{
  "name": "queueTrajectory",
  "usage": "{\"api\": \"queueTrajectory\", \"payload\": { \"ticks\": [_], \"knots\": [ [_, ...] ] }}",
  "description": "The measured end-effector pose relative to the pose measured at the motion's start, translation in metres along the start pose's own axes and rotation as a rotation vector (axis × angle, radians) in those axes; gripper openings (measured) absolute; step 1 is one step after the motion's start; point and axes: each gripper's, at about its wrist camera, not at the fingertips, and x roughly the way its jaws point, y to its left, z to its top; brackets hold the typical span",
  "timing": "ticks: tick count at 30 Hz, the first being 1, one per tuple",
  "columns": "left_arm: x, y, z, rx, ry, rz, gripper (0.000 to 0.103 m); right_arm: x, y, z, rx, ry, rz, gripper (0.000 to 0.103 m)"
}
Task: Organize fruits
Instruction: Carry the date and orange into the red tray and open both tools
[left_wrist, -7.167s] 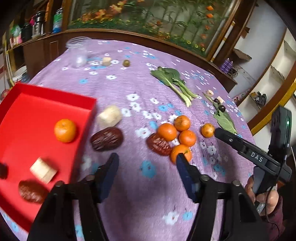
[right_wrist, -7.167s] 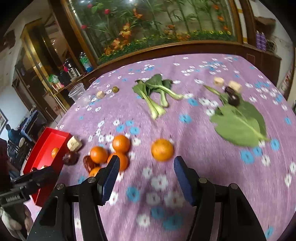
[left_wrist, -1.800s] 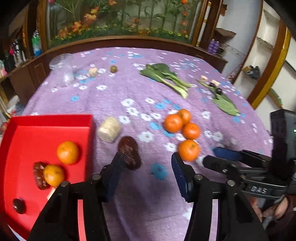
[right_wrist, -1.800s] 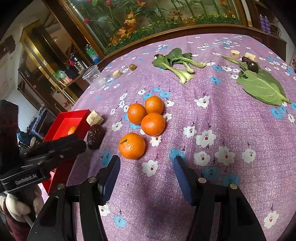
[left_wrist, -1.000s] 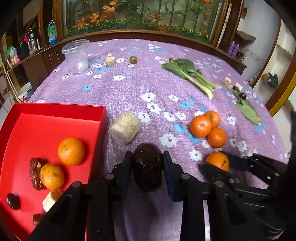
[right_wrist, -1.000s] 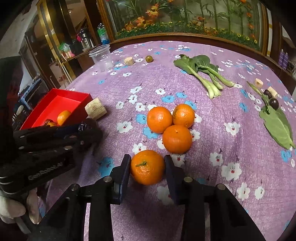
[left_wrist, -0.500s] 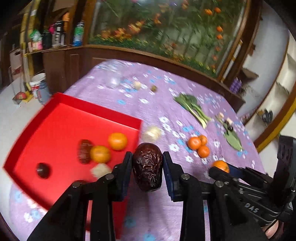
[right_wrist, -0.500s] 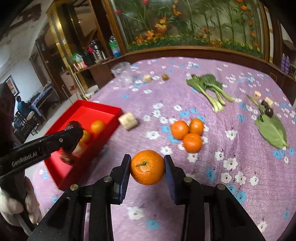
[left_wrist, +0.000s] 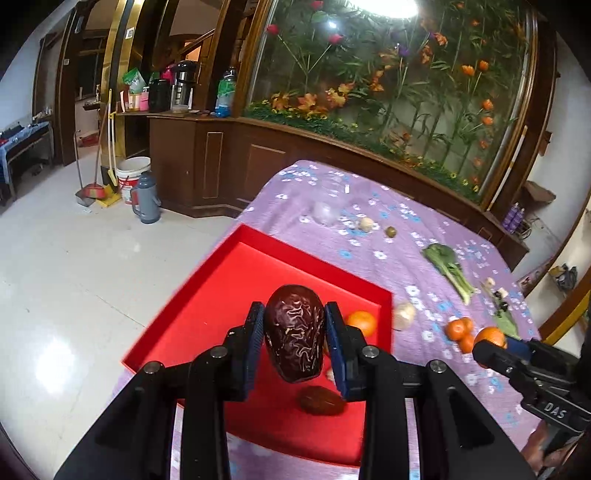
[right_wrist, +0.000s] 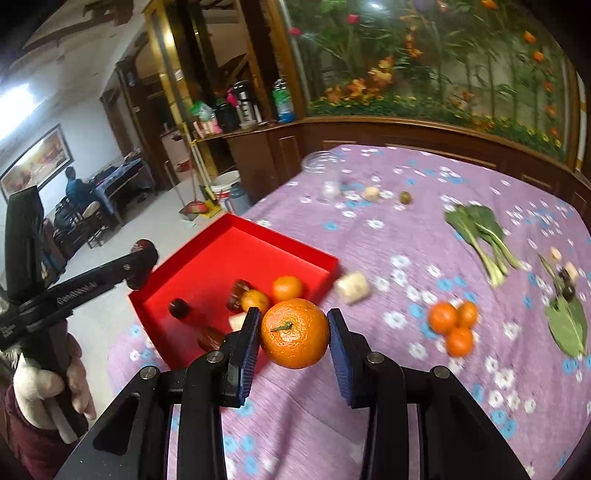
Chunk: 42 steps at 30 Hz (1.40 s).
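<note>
Both grippers have lifted off the purple tablecloth (right_wrist: 424, 236) since a second ago. At lower centre of its view, the left gripper (left_wrist: 294, 341) clamps a wrinkled dark date (left_wrist: 294, 338) over the red tray (left_wrist: 236, 280). Likewise low and central, the right gripper (right_wrist: 294, 336) pinches a tangerine (right_wrist: 294, 334) by the tray's near corner; three tangerines (right_wrist: 452, 323) lie at right.

Left wrist view: mounted behind the left claw (left_wrist: 294, 339), looking forward and down along its fingers, close over the red tray (left_wrist: 229, 295) at the desk (left_wrist: 406, 236) edge, floor at left. Right wrist view: behind the right claw (right_wrist: 294, 334), angled down from nearer the desk's middle. Shared by both: tray, three oranges (right_wrist: 452, 325), greens (left_wrist: 448, 267), planted glass wall (right_wrist: 424, 55) behind.
</note>
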Motion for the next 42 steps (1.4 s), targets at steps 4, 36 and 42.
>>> {"api": "queueTrajectory", "payload": {
  "ticks": [4,36,42],
  "knots": [
    [0.027,0.013,0.003,0.006,0.052,0.02,0.032,0.026,0.018,0.009,-0.023,0.034,0.02,0.04],
    [0.091,0.044,0.017,0.0,0.134,0.112,0.05,0.157,0.093,-0.003,-0.101,0.236,0.215,0.042],
    [0.077,0.035,0.016,0.022,0.104,0.135,0.055,0.151,0.091,-0.003,-0.086,0.216,0.218,0.058]
  ]
}}
